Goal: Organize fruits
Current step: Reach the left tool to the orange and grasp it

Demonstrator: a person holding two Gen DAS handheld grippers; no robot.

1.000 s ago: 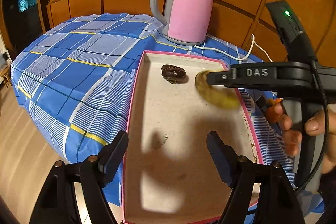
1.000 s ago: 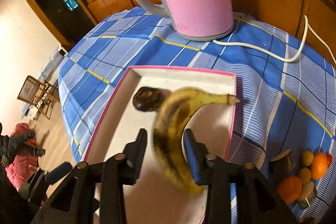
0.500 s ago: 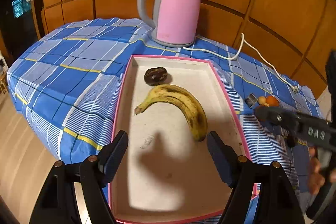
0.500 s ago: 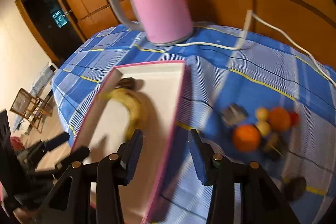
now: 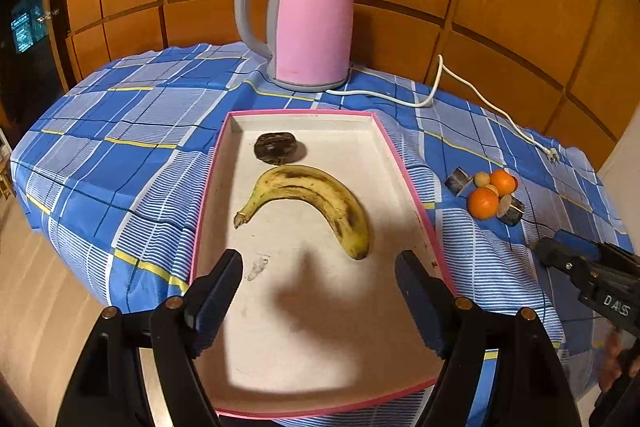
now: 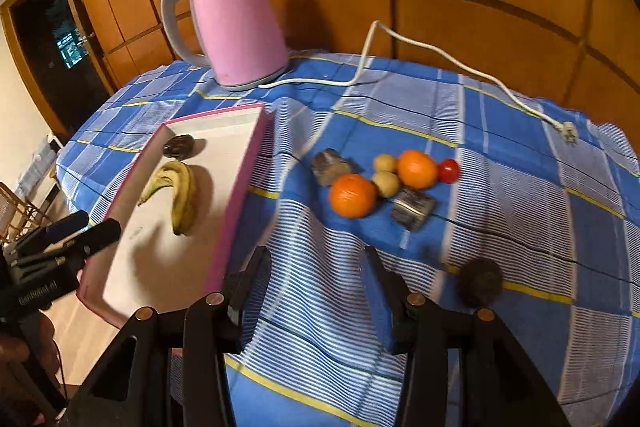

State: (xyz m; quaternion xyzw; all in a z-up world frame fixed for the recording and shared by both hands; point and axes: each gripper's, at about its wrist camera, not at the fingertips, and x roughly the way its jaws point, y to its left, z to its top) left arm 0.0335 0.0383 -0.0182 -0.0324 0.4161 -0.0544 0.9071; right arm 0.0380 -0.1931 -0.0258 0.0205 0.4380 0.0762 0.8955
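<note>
Pink-rimmed, the tray (image 5: 404,171) lies on the checked cloth (image 5: 120,131) with a banana (image 5: 316,199) flat on its floor and a dark round fruit (image 5: 278,147) just beyond it, near the far wall. Both sit apart from each other, and neither is touched by a tool.

By this layout, two fruits are sorted and the pile on the cloth is not. That pile lies to the right of the tray: a near orange (image 6: 352,195), a far orange (image 6: 416,169), two small tan fruits (image 6: 386,183), a red cherry tomato (image 6: 448,170) and two stubby grey-brown pieces (image 6: 412,207) whose kind cannot be told. A dark lump (image 6: 480,281) sits alone, closer to the right gripper (image 6: 316,291).

The right gripper hangs above bare cloth with its jaws spread wide and nothing between them, pointed roughly at the near orange. The next move probably calls for reaching forward until the fingers straddle that orange, then closing gently, since a round fruit may roll off toward its neighbours.

The left gripper (image 5: 318,295) hovers over the tray's near end, jaws equally wide apart and empty, the banana tip lying just ahead of them. A pink kettle (image 5: 308,23) and its white cord (image 5: 472,91) stand behind, well clear of the work.
</note>
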